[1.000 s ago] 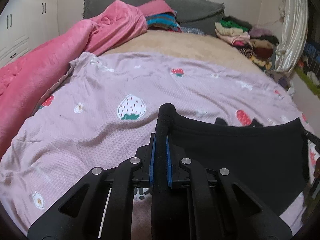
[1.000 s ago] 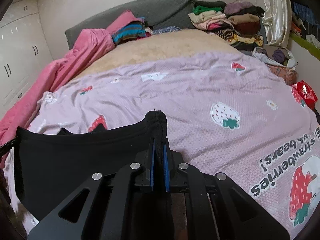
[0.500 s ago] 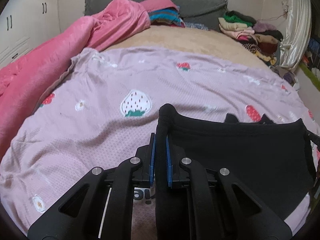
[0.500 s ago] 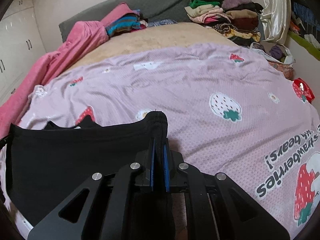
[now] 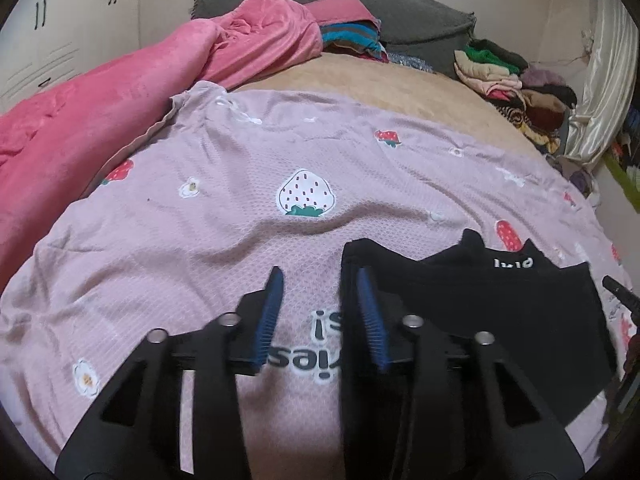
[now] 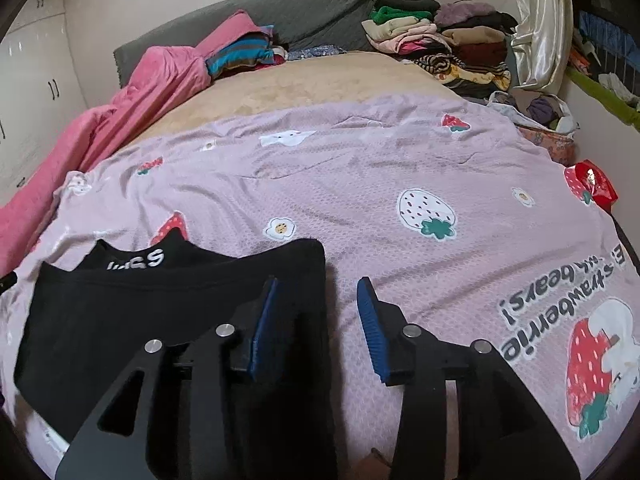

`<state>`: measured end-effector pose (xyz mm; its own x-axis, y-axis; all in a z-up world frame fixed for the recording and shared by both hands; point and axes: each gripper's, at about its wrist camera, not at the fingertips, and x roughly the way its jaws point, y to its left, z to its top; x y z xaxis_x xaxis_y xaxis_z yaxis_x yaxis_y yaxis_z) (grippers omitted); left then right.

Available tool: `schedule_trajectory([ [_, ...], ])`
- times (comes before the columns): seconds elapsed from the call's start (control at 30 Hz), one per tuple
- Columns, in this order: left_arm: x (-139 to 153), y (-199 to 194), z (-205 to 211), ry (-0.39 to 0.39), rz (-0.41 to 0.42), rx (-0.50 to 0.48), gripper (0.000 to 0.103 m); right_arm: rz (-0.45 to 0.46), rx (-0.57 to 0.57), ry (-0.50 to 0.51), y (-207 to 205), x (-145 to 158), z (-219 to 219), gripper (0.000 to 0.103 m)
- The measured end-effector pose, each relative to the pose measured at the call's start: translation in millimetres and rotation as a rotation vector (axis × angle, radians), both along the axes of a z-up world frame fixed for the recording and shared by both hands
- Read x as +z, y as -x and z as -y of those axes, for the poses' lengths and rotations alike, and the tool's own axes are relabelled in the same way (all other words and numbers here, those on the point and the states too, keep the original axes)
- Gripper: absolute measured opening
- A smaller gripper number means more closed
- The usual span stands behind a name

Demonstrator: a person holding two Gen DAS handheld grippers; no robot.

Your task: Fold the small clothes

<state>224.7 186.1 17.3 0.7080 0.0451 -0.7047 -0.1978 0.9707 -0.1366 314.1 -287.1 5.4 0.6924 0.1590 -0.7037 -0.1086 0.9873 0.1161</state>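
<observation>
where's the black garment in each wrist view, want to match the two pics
Left wrist: the black garment lies lower right, flat on the bedspread, its left edge by the open left gripper.
Right wrist: it lies lower left, its right edge under the open right gripper.
Shared landmark: the white strawberry print beyond the garment.

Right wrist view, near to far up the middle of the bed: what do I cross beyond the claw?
Right claw, open → black garment, lying flat → lilac strawberry-print cover → bare tan mattress → grey headboard.
</observation>
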Motion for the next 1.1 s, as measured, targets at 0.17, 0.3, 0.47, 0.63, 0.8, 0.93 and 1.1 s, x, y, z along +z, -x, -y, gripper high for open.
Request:
schedule_trajectory([
  [0.17, 6.7, 18.9, 4.0, 0.027, 0.011, -0.009, 0.064, -0.003, 0.018, -0.021, 22.8, 6.6, 7.0, 0.047],
  [0.3, 5.6, 34.4, 10.8, 0.077, 0.004, -0.035, 0.074, -0.012, 0.027, -0.038, 46.0, 7.7, 13.9, 0.053],
  [0.47, -2.3, 50.1, 18.9, 0.117, -0.017, -0.059, 0.082, -0.039, 0.042, -0.048, 68.0, 2.4, 17.7, 0.054],
  [0.63, -11.0, 61.7, 28.3, 0.128, -0.032, -0.085, 0.086, -0.06, 0.052, -0.039, 84.3, -2.7, 15.2, 0.054],
  [0.8, -17.6, 67.7, 29.7, 0.135, -0.052, -0.09, 0.086, -0.069, 0.066, -0.047, 92.5, -3.9, 8.1, 0.054],
  [0.93, -23.5, 72.7, 27.3, 0.144, -0.063, -0.084, 0.086, -0.081, 0.085, -0.047, 92.9, -5.7, -0.6, 0.055],
  [1.1, -34.0, 76.3, 24.3, 0.185, -0.084, -0.079, 0.086, -0.106, 0.097, -0.048, 89.1, -12.4, -6.8, 0.065],
])
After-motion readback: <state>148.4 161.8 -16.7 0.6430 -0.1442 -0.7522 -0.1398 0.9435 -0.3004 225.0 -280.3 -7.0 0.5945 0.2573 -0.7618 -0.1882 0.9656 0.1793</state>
